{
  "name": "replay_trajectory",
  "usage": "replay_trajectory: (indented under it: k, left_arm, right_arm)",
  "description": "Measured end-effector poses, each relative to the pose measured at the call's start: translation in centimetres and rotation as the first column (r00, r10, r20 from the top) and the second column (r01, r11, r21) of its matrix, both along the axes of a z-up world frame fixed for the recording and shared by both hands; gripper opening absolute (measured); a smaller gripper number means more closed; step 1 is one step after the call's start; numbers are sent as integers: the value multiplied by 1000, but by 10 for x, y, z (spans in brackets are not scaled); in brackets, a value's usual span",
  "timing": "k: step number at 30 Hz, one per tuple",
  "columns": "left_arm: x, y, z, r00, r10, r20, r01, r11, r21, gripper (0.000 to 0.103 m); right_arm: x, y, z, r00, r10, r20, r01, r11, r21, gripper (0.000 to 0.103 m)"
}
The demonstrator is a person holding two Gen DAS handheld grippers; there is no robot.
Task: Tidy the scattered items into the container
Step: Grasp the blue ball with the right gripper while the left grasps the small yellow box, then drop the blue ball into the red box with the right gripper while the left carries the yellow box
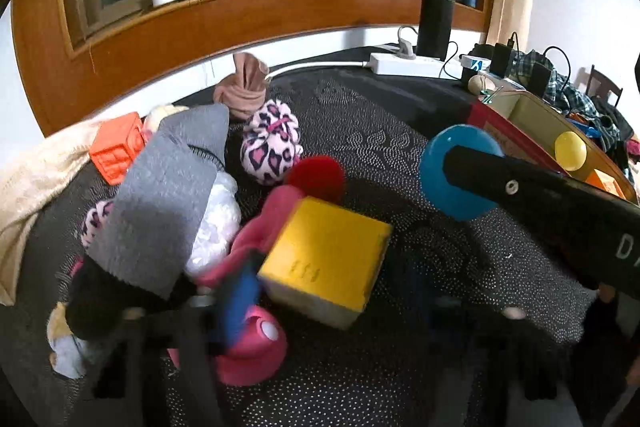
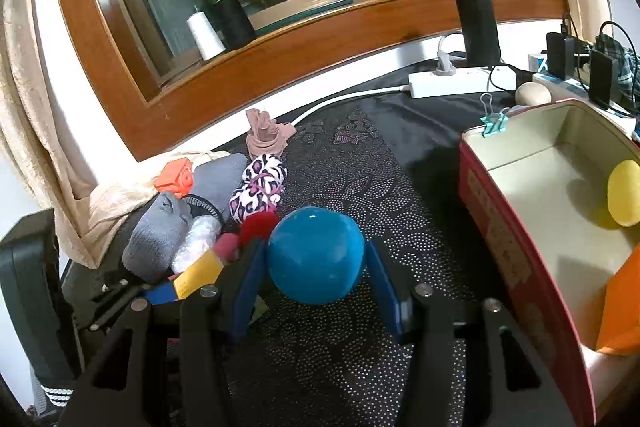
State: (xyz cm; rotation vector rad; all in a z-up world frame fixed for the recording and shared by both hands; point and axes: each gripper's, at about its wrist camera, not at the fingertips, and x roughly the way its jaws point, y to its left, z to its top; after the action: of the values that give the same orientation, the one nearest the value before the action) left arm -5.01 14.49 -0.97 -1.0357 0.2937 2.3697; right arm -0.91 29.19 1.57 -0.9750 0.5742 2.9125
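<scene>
My right gripper is shut on a blue ball above the dark dotted cloth, just left of the red tin. The tin holds a yellow ball and an orange block. In the left wrist view the same blue ball shows at the tip of the right gripper. My left gripper, blurred, is shut on a yellow block. Behind it lie a grey sock, a leopard-print sock ball, a red pompom, pink fabric and an orange block.
A white power strip, a black flask and chargers with cables stand along the back. A teal binder clip sits on the tin's rim. A beige curtain hangs at the left.
</scene>
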Motion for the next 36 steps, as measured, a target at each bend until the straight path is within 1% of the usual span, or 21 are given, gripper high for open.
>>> replay_trajectory:
  k: [2, 9, 14, 16, 18, 20, 22, 24, 28, 29, 30, 31, 32, 34, 36]
  left_arm:
    - [0, -2, 0, 1000, 6, 5, -6, 1000, 13, 56]
    - [13, -15, 25, 999, 20, -36, -17, 996, 88, 56]
    - [18, -15, 31, 999, 18, -45, -14, 995, 99, 56]
    - [22, -14, 35, 998, 12, -54, -7, 994, 105, 56]
    - [25, -14, 39, 998, 6, -63, 1, 994, 111, 56]
    - [29, -13, 43, 997, 0, -72, 8, 993, 117, 56]
    - [33, -12, 47, 997, -6, -80, 16, 992, 123, 56]
    - [37, -12, 51, 996, -14, -89, 26, 991, 131, 56]
    - [44, -8, 54, 995, -31, -95, 44, 990, 137, 56]
    - [45, -7, 54, 995, -35, -95, 48, 989, 138, 56]
    - [46, -6, 55, 995, -39, -95, 52, 989, 138, 56]
    - [48, -5, 55, 994, -43, -96, 56, 989, 139, 56]
    - [49, -3, 56, 994, -47, -96, 60, 988, 140, 56]
    - [51, -2, 57, 994, -49, -94, 62, 988, 144, 56]
    - [53, -1, 58, 995, -50, -90, 63, 987, 148, 56]
  right_arm:
    - [0, 1, 0, 1000, -7, -1, 7, 1000, 0, 56]
    - [3, 1, 2, 1000, -23, -21, 23, 1000, 7, 56]
    - [13, -2, 12, 995, -55, -88, 60, 997, 55, 56]
    - [21, -1, 18, 987, -90, -133, 101, 992, 79, 56]
    - [32, 5, 26, 971, -149, -188, 168, 982, 90, 56]
    - [43, 16, 31, 950, -224, -217, 246, 966, 80, 56]
    - [54, 34, 32, 925, -313, -216, 329, 943, 43, 56]
    - [63, 51, 33, 903, -379, -204, 391, 920, 20, 56]
    - [74, 71, 36, 878, -439, -192, 455, 889, 53, 57]
    - [76, 76, 36, 872, -451, -190, 469, 881, 60, 59]
    - [78, 80, 36, 869, -457, -191, 474, 879, 53, 62]
    - [81, 84, 37, 866, -462, -192, 478, 877, 46, 68]
    - [84, 88, 36, 858, -473, -200, 488, 872, 32, 73]
    - [90, 95, 36, 847, -488, -210, 500, 866, 3, 77]
    - [94, 99, 36, 835, -504, -222, 514, 857, -15, 78]
